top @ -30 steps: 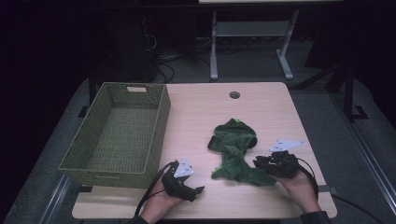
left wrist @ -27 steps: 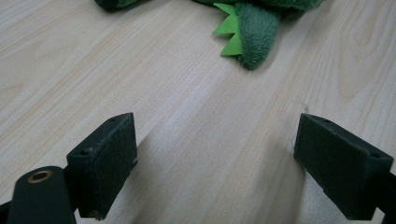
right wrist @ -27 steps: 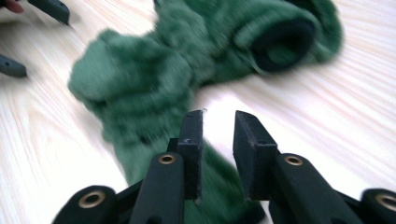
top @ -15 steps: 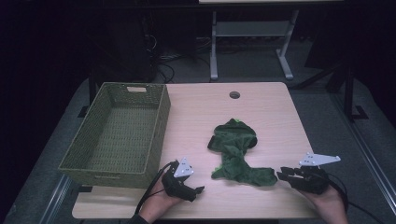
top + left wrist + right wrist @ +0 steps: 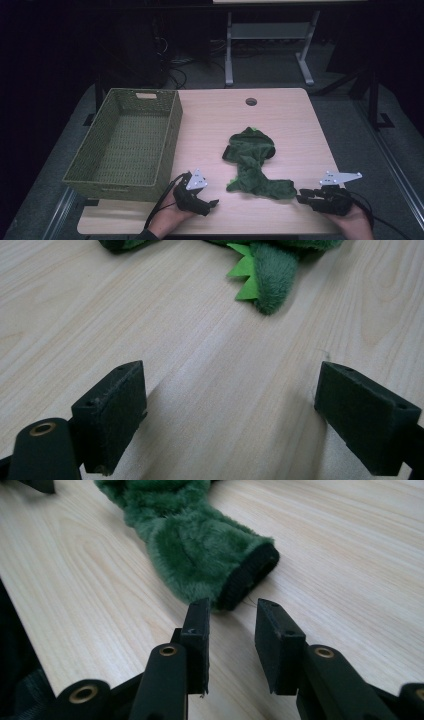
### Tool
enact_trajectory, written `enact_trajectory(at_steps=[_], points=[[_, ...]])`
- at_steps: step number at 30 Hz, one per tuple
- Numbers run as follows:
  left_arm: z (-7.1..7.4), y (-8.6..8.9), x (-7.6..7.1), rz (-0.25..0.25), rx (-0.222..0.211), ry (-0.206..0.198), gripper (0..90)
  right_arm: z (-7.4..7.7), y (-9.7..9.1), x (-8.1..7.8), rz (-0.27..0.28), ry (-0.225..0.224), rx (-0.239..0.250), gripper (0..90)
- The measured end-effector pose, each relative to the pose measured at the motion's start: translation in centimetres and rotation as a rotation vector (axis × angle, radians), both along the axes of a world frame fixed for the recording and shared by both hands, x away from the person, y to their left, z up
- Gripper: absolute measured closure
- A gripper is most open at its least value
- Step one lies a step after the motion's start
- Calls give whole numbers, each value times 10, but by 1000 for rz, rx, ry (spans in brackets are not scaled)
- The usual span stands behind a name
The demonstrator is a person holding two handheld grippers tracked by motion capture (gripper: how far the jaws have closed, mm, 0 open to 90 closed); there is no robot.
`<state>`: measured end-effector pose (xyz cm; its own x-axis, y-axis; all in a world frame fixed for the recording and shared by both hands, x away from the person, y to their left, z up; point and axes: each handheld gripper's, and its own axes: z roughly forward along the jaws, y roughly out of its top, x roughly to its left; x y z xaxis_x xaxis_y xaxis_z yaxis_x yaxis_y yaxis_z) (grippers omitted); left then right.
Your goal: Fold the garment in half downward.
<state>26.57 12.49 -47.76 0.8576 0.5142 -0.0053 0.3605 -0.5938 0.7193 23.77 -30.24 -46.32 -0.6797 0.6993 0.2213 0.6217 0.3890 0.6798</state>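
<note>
Right gripper view showed the right gripper (image 5: 231,630) slightly open just short of the plush (image 5: 200,550), lower center. Soft and light, it looked easiest pinched at its black cuff (image 5: 248,577). Left gripper (image 5: 230,410) sat wide open, empty.

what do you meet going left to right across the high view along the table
wicker basket → left gripper → green plush toy → right gripper
</note>
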Motion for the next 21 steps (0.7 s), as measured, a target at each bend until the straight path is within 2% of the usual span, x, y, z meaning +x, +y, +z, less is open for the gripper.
enact_trajectory(at_steps=[3,7,9,11,13,17,21], points=[[0,0,0,-1,2,-1,126,-2,2,2,14,8,13,668],[0,0,0,-1,2,0,126,-4,6,5,18,24,4,670],[0,0,0,-1,2,-1,126,-4,7,7,16,30,8,715],[0,0,0,-1,2,0,126,-4,8,8,22,18,4,783],[0,0,0,-1,2,-1,126,-4,9,7,19,23,3,812],[0,0,0,-3,3,0,126,-1,7,6,11,11,10,831],[0,0,0,-3,3,0,126,6,6,6,24,-22,24,839]])
